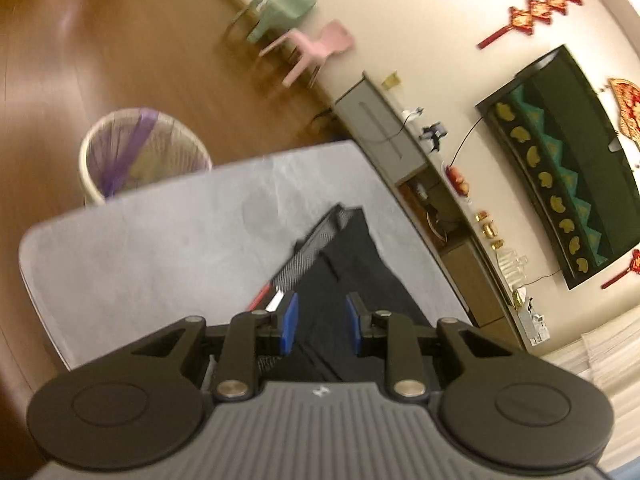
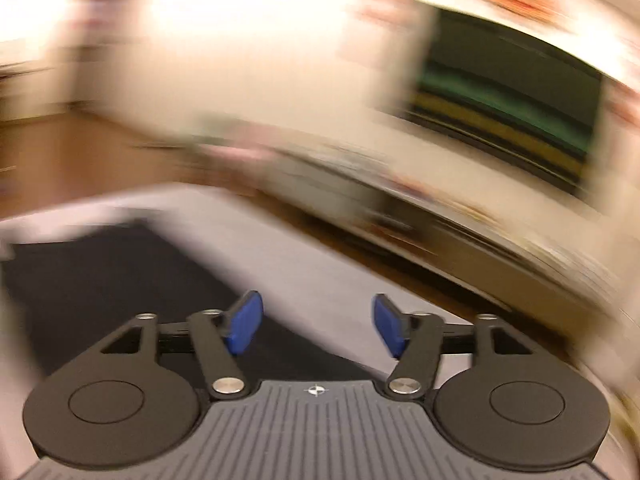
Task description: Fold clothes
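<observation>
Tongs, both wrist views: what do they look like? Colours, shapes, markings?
The left tongs and right tongs look alike: blue pads on black linkage arms with silver pivot pins, round black discs either side, and a ribbed grey body bearing a small white mark.

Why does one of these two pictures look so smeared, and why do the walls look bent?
Right wrist view: heavy streaking smears the room, though the right gripper itself looks sharp, its jaws apart and empty. Left wrist view: only mildly soft; the dark garment on the grey table reads clearly. The bending comes from the fisheye lens, in both views.
</observation>
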Demonstrator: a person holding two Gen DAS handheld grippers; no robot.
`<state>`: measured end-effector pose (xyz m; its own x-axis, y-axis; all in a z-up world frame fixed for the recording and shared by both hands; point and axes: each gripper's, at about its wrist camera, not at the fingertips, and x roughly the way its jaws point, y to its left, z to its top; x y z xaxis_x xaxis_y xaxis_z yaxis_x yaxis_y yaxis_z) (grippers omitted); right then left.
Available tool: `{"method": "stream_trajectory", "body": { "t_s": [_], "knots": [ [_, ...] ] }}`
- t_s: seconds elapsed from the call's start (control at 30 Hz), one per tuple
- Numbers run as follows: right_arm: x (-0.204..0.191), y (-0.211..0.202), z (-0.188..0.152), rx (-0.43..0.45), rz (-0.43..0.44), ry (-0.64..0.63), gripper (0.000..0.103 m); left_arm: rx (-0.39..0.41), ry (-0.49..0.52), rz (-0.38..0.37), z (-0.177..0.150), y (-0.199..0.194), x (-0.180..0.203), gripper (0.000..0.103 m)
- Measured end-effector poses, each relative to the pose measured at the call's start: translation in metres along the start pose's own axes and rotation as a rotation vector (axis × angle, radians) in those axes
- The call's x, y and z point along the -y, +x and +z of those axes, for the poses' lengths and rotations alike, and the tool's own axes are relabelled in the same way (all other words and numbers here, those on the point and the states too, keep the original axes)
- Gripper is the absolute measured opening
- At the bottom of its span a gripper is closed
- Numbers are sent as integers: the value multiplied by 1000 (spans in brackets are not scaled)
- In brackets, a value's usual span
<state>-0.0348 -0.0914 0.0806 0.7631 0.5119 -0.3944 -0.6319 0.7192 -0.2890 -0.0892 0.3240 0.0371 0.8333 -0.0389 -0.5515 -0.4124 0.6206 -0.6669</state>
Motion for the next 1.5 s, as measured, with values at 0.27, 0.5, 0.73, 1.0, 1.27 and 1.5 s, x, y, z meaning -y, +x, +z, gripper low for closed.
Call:
{"method": "stream_trajectory", "body": {
  "t_s": [0.27, 0.5, 0.73, 1.0, 1.27, 1.5],
  "knots": [
    [-200, 143, 60, -207, 438, -486, 55, 25, 40, -15, -1, -11, -13, 26],
    [-133, 187, 93, -280, 312, -134, 10, 6, 253, -13, -10, 1, -6, 33],
    [-123, 190, 92, -243, 302, 56, 10, -120, 332, -7, -37, 46, 4, 57],
    [-182, 199, 95, -207, 325, -62, 29, -163, 416, 92, -57, 83, -1, 56],
    [-187, 227, 73, -342, 343, -61, 9, -150, 458, 135, -59, 80, 0, 52],
    [-162, 179, 103, -94, 218, 97, 1, -129, 471, 241, -56, 92, -2, 49]
  ]
}}
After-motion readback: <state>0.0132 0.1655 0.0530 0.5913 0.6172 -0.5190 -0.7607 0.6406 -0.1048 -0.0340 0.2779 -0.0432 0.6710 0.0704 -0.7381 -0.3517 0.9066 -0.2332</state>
